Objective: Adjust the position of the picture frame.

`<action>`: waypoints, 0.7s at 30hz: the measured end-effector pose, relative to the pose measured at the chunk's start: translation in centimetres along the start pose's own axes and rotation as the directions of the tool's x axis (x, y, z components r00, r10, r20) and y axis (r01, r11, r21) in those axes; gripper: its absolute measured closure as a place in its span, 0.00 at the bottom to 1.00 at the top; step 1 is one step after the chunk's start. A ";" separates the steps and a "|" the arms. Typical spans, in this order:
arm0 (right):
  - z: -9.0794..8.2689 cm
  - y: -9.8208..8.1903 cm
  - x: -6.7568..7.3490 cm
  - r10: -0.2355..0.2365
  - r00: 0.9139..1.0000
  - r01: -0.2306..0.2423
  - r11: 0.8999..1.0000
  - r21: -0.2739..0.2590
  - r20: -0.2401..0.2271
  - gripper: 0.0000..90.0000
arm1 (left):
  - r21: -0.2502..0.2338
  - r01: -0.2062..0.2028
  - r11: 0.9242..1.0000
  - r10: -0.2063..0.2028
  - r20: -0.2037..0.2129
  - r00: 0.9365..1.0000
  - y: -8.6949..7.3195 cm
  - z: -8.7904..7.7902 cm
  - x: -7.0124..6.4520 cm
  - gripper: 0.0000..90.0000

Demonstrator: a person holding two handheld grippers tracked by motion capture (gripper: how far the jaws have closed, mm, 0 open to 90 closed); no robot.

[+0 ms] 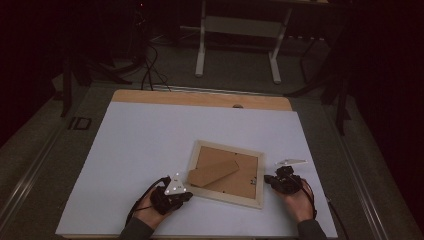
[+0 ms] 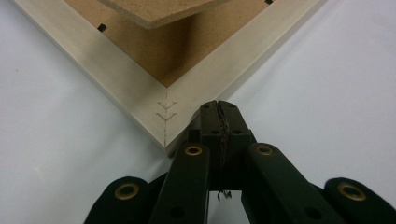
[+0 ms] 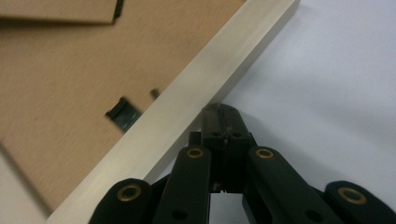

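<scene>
I see a picture frame (image 1: 227,173) lying face down on the white table (image 1: 140,150), near the front edge between my two hands. Its pale wooden border surrounds a brown backing board (image 1: 235,175), and the fold-out stand (image 1: 212,171) is lifted a little off that board.

My left claw (image 2: 218,108) has its jaws pressed together with nothing between them, the tip resting against the outer edge of the frame just beside its near-left mitred corner. My right claw (image 3: 219,112) is likewise closed and empty, its tip touching the frame's right rail from outside, near a small black retaining tab (image 3: 122,113).

I judge the frame light and rigid; the wood should tolerate a firm pinch, but on this smooth surface it will probably slide under a sideways push. If there is glass underneath, which I cannot see, it is the fragile part, so I would not lever it. The best hold, to my mind, is across a rail, one jaw inside the rebate and one outside. The stand looks thin and likely to bend.
</scene>
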State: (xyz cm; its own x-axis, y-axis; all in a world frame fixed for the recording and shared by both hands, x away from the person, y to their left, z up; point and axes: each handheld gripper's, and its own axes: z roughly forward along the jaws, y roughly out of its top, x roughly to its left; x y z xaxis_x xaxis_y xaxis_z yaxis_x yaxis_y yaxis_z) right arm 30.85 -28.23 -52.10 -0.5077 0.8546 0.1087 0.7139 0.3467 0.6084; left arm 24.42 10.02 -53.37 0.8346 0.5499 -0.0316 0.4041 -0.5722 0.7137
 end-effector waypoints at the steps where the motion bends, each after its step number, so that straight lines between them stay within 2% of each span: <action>1: -0.1 -0.1 0.2 -0.004 1.000 0.004 1.000 0.001 0.002 1.00 | 0.000 0.000 1.000 0.000 -0.001 1.000 0.0 0.0 0.0 1.00; 6: -0.3 -0.3 0.6 -0.007 1.000 0.007 1.000 0.007 0.008 1.00 | 0.003 -0.003 1.000 0.003 -0.007 1.000 0.0 0.1 0.0 1.00; 10: 0.0 -0.1 0.7 0.001 1.000 -0.001 1.000 0.008 -0.008 1.00 | 0.013 -0.005 1.000 0.005 -0.015 1.000 0.0 0.2 -0.1 1.00; 21: 1.6 1.9 1.1 -0.012 1.000 0.012 1.000 0.019 -0.016 1.00 | 0.013 -0.006 1.000 0.007 -0.022 1.000 0.0 0.2 0.0 1.00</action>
State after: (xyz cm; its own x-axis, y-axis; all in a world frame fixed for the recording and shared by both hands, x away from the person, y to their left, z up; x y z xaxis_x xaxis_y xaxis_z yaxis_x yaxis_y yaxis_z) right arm 32.44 -26.02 -52.03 -0.5235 0.8444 0.1139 0.7168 0.3642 0.5946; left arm 24.52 9.94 -53.55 0.8290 0.5592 -0.0118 0.4035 -0.5833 0.7049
